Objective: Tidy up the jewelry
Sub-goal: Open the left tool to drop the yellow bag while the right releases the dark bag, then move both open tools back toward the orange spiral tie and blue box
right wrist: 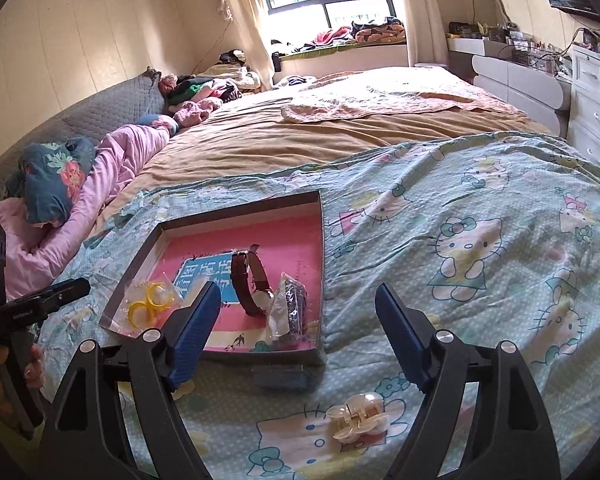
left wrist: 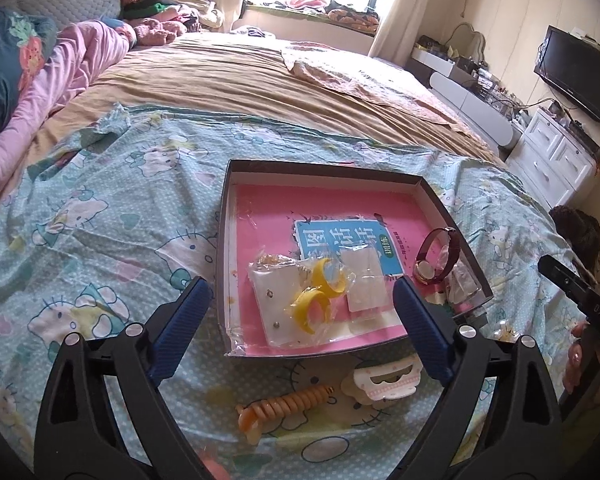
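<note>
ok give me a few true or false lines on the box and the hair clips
1. The brown leather-strap watch lies inside the shallow dark-rimmed cardboard box. True.
2. The pearly cream claw hair clip is in the box. False: it lies on the cartoon-cat bedsheet, nearer the camera than the box.
3. The left claw grips the bagged yellow rings. False: it is open and holds nothing.
4. The orange spiral hair tie lies outside the box. True.
5. The right claw is open. True.
</note>
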`<state>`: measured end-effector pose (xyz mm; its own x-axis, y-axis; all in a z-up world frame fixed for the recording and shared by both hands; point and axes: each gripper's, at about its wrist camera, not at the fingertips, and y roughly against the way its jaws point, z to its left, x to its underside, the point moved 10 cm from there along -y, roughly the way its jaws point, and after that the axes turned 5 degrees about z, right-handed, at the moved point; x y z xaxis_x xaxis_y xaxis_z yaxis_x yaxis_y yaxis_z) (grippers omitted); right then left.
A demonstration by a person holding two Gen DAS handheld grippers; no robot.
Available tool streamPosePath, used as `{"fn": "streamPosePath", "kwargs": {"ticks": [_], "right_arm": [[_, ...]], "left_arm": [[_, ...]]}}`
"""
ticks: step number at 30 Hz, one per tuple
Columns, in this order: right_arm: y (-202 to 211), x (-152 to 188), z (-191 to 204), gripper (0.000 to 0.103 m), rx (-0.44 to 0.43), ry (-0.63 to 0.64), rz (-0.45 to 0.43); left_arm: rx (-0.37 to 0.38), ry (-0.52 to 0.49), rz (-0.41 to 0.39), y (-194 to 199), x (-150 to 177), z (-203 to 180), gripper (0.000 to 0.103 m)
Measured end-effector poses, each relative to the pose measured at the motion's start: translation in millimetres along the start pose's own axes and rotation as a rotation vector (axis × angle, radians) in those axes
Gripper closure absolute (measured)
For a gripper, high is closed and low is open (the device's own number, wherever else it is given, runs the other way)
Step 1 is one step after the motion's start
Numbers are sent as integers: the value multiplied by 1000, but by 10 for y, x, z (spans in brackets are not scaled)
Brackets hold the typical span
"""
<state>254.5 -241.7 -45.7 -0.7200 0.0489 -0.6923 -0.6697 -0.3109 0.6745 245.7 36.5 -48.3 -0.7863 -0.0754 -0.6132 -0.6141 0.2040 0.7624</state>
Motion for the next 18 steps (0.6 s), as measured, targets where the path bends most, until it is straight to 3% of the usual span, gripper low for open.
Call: {"fn": "streamPosePath", "kwargs": {"ticks": [2,18], "right_arm": [[47,18,-8,24,1,1,-2],[260,215,-39,24,6,15,2]], "left_arm": [[-7,5,-8,46,14,24,12],[-7,-27,-12,231,242,-122,12]]}}
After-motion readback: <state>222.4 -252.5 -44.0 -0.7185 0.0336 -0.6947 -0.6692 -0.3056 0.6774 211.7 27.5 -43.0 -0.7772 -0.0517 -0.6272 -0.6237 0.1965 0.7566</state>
